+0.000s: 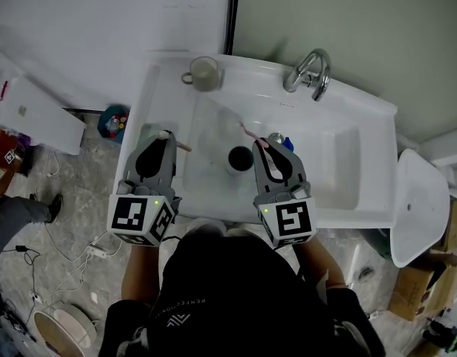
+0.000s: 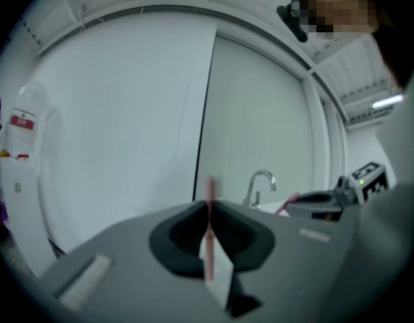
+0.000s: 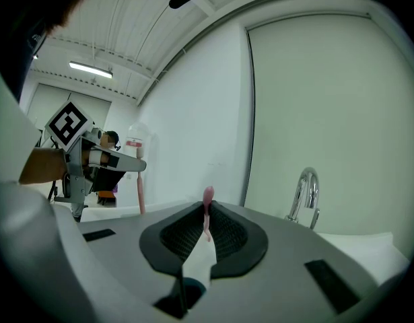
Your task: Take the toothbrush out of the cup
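Observation:
A pale cup (image 1: pixel 204 73) stands on the back left rim of the white sink (image 1: pixel 347 103), apart from both grippers. My left gripper (image 1: pixel 163 137) is over the sink's left edge, shut on a pink toothbrush (image 1: pixel 180 144); in the left gripper view (image 2: pixel 209 204) its thin handle (image 2: pixel 209 194) stands upright between the pads. My right gripper (image 1: pixel 267 144) hangs over the basin near the drain (image 1: pixel 240 158), shut on a second pink toothbrush (image 1: pixel 247 130) that points up and left. That brush (image 3: pixel 207 200) pokes out between the pads in the right gripper view (image 3: pixel 207 212).
A chrome faucet (image 1: pixel 310 73) rises at the back of the sink. Something small and blue (image 1: pixel 287 143) lies by the right gripper's tip. A white box (image 1: pixel 35 114) stands at the left, a white fixture (image 1: pixel 417 203) at the right, and cables (image 1: pixel 87 251) trail on the floor.

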Available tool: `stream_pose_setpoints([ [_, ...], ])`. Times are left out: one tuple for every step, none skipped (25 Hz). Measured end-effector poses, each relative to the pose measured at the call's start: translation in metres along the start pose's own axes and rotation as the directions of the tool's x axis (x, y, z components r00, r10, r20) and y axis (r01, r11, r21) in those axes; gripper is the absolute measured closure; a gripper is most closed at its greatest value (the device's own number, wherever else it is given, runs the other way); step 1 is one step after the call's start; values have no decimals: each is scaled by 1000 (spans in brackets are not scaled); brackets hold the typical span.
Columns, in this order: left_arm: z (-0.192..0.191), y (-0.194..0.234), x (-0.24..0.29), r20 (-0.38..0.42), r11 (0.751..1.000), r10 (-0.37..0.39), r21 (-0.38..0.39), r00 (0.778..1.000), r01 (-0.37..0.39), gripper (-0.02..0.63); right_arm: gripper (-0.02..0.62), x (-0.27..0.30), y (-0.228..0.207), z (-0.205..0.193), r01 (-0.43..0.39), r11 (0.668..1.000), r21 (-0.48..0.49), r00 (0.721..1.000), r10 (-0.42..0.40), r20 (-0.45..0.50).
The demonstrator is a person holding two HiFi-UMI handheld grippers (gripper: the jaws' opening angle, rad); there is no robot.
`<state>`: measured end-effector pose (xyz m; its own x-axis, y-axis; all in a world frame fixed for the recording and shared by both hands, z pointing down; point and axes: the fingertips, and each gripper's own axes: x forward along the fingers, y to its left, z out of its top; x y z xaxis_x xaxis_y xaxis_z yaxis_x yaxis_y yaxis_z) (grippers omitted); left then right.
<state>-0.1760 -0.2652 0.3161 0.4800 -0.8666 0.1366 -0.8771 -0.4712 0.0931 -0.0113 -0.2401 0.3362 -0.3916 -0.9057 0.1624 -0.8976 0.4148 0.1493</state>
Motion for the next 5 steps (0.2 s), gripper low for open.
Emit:
stream_pose_setpoints([
  [0,0,1,0,1000,-1,0,1000,1,581,575,1,-1,0,0,1000,0,1000,0,-1],
  [0,0,2,1,1000,-1,1,1000,1,581,575,1,-1,-1,0,1000,-1,1000,0,-2],
  [0,0,2,1,1000,-1,1,1000,1,581,575,2,-1,0,0,1000,-1,1000,0,0],
  [0,0,3,1,1000,-1,1,1000,1,581,574,3,-1,1,-1,1000,-1,1000,1,4],
  [0,1,3,1,1000,-1,2,1000,1,581,575,3,-1,3,-2,1000,-1,1000,2,8],
])
